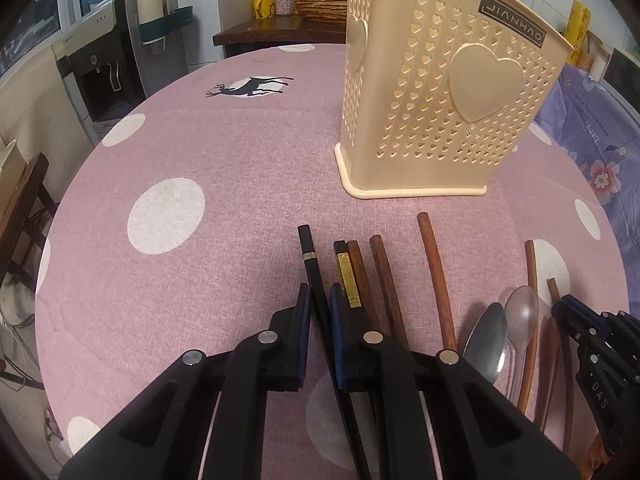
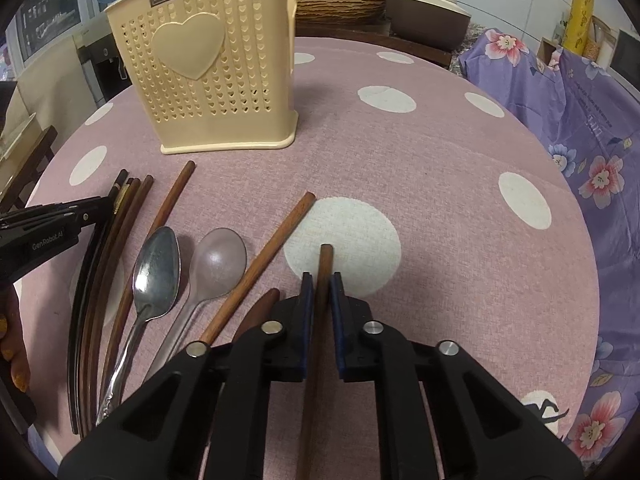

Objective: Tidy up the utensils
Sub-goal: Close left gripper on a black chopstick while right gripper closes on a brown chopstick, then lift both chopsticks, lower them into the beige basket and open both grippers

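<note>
1. The left gripper (image 1: 320, 292) has its fingers drawn in narrow on a black chopstick (image 1: 310, 256), the blue pads (image 1: 335, 320) pressing it from both sides; the chopstick's square end with a thin metal band sticks out past the fingertips.
2. Just to the right of the left fingers lies a second black chopstick (image 1: 347, 276) with a gold strip, touching a brown wooden chopstick (image 1: 360, 272); further right lie two more wooden chopsticks (image 1: 386, 276), each apart from the next.
3. Right of those lie a metal spoon (image 1: 486, 340) and a clear plastic spoon (image 1: 520, 320), bowls side by side.
4. The right gripper (image 2: 319, 280) is closed tight on a brown wooden chopstick (image 2: 325, 264), whose rounded end pokes out beyond the fingertips over a white dot of the cloth.
5. Just left of the right fingers another wooden chopstick (image 2: 276, 240) lies slanted, its far end at the edge of the same white dot; a wooden handle (image 2: 260, 308) shows beside the left finger.
6. Ahead of both grippers, well apart from the fingertips, a cream plastic utensil holder (image 1: 440, 92) with heart-shaped holes stands upright on the table (image 1: 240, 160), which has a pink dotted cloth.
7. All the utensils lie on the cloth between the holder and the grippers; whether anything is inside the holder cannot be told.
</note>
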Demonstrator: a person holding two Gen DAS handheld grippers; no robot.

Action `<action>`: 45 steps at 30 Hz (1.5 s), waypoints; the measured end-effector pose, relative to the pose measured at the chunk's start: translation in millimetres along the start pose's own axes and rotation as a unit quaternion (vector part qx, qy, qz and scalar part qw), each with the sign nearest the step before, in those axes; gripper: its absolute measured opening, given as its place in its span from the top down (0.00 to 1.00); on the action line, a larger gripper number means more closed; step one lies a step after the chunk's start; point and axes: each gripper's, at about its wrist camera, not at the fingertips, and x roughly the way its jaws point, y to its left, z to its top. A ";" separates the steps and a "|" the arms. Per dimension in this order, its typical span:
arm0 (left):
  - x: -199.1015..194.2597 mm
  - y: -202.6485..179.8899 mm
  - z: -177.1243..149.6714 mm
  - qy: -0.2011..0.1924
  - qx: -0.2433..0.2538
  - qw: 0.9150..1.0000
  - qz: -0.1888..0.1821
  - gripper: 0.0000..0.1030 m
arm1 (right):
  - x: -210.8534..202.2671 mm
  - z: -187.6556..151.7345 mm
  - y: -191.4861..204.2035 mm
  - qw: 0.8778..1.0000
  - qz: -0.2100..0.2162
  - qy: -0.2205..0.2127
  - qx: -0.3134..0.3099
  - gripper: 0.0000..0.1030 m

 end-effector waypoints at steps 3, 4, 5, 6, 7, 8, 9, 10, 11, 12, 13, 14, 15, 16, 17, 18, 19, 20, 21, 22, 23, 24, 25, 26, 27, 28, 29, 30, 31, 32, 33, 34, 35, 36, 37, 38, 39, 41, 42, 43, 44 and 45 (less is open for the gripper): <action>1.0 1.7 0.5 -0.004 0.000 1.000 0.000 0.92 | 1.2 1.9 0.5 1.000 0.002 -0.001 -0.003 0.91; 1.1 1.9 0.9 -0.005 -0.001 1.000 -0.001 0.92 | 1.4 2.0 -0.2 1.000 0.003 -0.002 -0.003 0.91; 0.8 1.6 0.1 -0.005 0.000 1.000 -0.001 0.92 | 1.3 2.1 -1.0 1.000 0.004 -0.002 -0.003 0.92; 1.1 1.8 0.7 -0.005 0.001 1.000 -0.001 0.92 | 1.3 2.1 -1.5 1.000 0.007 -0.002 -0.003 0.92; 1.4 1.9 1.2 -0.006 0.002 1.000 -0.001 0.92 | 1.4 1.9 -2.6 1.000 0.012 -0.004 -0.003 0.92; 1.6 1.8 1.2 -0.005 0.003 1.000 -0.001 0.92 | 1.3 1.6 -4.3 1.000 0.017 -0.005 0.000 0.92; 1.7 1.5 1.7 -0.005 0.004 1.000 -0.001 0.92 | 0.7 1.6 -5.5 1.000 0.024 -0.007 0.003 0.92; 1.8 1.9 2.4 -0.004 0.003 1.000 -0.005 0.92 | -1.4 2.1 -6.9 0.999 0.033 -0.013 0.006 0.92; 1.7 3.1 3.2 -0.003 0.003 1.000 -0.009 0.92 | -3.7 2.8 -7.7 0.999 0.036 -0.018 0.007 0.92; -0.3 4.5 4.3 -0.006 0.002 1.000 -0.013 0.92 | -7.9 4.0 -8.8 0.999 0.039 -0.024 0.008 0.92; -3.7 5.6 5.2 -0.011 0.002 1.000 -0.015 0.92 | -11.4 5.9 -9.6 0.999 0.041 -0.029 0.009 0.92; -8.9 7.0 6.6 -0.020 0.002 1.000 -0.017 0.92 | -16.8 8.1 -11.4 0.998 0.048 -0.036 0.010 0.92; -16.6 9.4 8.5 -0.030 0.002 0.999 -0.023 0.92 | -22.0 10.2 -13.1 0.998 0.055 -0.042 0.013 0.92; -25.3 12.2 11.2 -0.039 0.000 0.999 -0.030 0.92 | -29.4 13.3 -15.6 0.997 0.062 -0.050 0.015 0.92; -33.2 15.0 13.9 -0.047 -0.002 0.998 -0.038 0.92 | -37.8 16.9 -18.2 0.996 0.068 -0.061 0.017 0.92; -44.2 18.9 18.2 -0.059 -0.006 0.997 -0.048 0.92 | -45.4 20.1 -20.1 0.995 0.071 -0.071 0.018 0.92; -55.7 22.6 22.4 -0.072 -0.008 0.996 -0.054 0.92 | -56.7 25.2 -24.1 0.993 0.077 -0.086 0.021 0.92; -65.3 25.0 26.3 -0.084 -0.008 0.995 -0.055 0.92 | -66.1 29.6 -27.9 0.991 0.083 -0.098 0.025 0.92; -77.7 28.1 30.7 -0.100 -0.007 0.993 -0.056 0.92 | -77.0 34.5 -32.3 0.989 0.088 -0.112 0.028 0.92; -89.9 31.4 34.8 -0.115 -0.006 0.992 -0.058 0.92 | -86.7 38.1 -36.0 0.988 0.092 -0.123 0.031 0.92; -99.4 33.9 38.3 -0.126 -0.006 0.990 -0.059 0.92 | -98.3 42.7 -40.6 0.986 0.094 -0.136 0.034 0.92; -111.0 37.3 41.9 -0.139 -0.005 0.988 -0.060 0.92 | -109.8 47.2 -45.3 0.983 0.096 -0.150 0.037 0.92; -122.2 40.5 45.2 -0.153 -0.005 0.986 -0.061 0.92 | -120.3 50.1 -49.5 0.981 0.096 -0.162 0.039 0.92; -130.3 42.3 47.3 -0.163 -0.005 0.985 -0.059 0.92 | -129.5 55.0 -54.4 0.980 0.094 -0.173 0.042 0.92; -139.0 45.9 51.1 -0.177 -0.006 0.983 -0.056 0.92 | -137.4 58.0 -57.8 0.978 0.089 -0.183 0.044 0.92; -145.5 48.5 53.5 -0.189 -0.007 0.981 -0.052 0.92 | -143.1 60.3 -60.6 0.977 0.086 -0.190 0.044 0.92; -149.9 50.3 55.4 -0.198 -0.008 0.979 -0.047 0.92 | -147.0 63.0 -62.1 0.977 0.083 -0.193 0.044 0.92; -151.5 51.1 56.0 -0.203 -0.008 0.978 -0.043 0.92 | -149.4 64.9 -62.5 0.977 0.080 -0.194 0.044 0.92; -151.9 50.9 57.2 -0.206 -0.006 0.978 -0.038 0.92 | -151.5 64.8 -62.7 0.977 0.079 -0.194 0.043 0.92; -152.4 50.5 56.8 -0.208 -0.004 0.978 -0.034 0.92 | -152.7 65.6 -61.7 0.977 0.077 -0.194 0.041 0.92; -152.1 51.1 57.4 -0.210 -0.002 0.977 -0.031 0.92 | -153.5 67.4 -62.3 0.977 0.076 -0.195 0.040 0.92; -151.1 50.5 57.7 -0.211 -0.001 0.977 -0.029 0.92 | -154.3 68.5 -61.6 0.977 0.075 -0.196 0.039 0.92; -150.8 51.0 57.5 -0.211 -0.001 0.977 -0.028 0.92 | -154.9 68.6 -62.0 0.977 0.074 -0.197 0.039 0.93; -150.5 52.3 58.1 -0.211 0.000 0.977 -0.028 0.92 | -156.4 70.0 -61.5 0.977 0.074 -0.197 0.039 0.92; -151.2 53.1 59.1 -0.212 0.000 0.977 -0.028 0.92 | -157.5 70.2 -62.4 0.977 0.072 -0.199 0.037 0.92; -151.8 54.0 60.3 -0.213 0.001 0.977 -0.027 0.92 | -159.5 71.9 -62.0 0.976 0.069 -0.201 0.035 0.93; -153.4 53.8 63.3 -0.218 0.002 0.976 -0.024 0.92 | -161.9 74.1 -61.5 0.976 0.065 -0.205 0.032 0.93; -159.9 56.0 68.2 -0.227 0.003 0.974 -0.020 0.92 | -167.2 79.7 -61.5 0.975 0.062 -0.213 0.029 0.93; -164.2 56.9 72.6 -0.232 0.003 0.973 -0.019 0.92 | -171.9 85.3 -61.8 0.973 0.063 -0.219 0.030 0.93; -168.8 58.0 76.7 -0.236 0.004 0.971 -0.019 0.92 | -176.1 90.5 -62.2 0.972 0.063 -0.226 0.030 0.93; -174.7 57.6 83.4 -0.241 0.005 0.970 -0.021 0.92 | -180.2 96.0 -61.6 0.970 0.063 -0.232 0.029 0.93; -179.7 57.5 88.0 -0.244 0.006 0.969 -0.025 0.92 | -186.2 104.7 -60.5 0.968 0.063 -0.241 0.028 0.93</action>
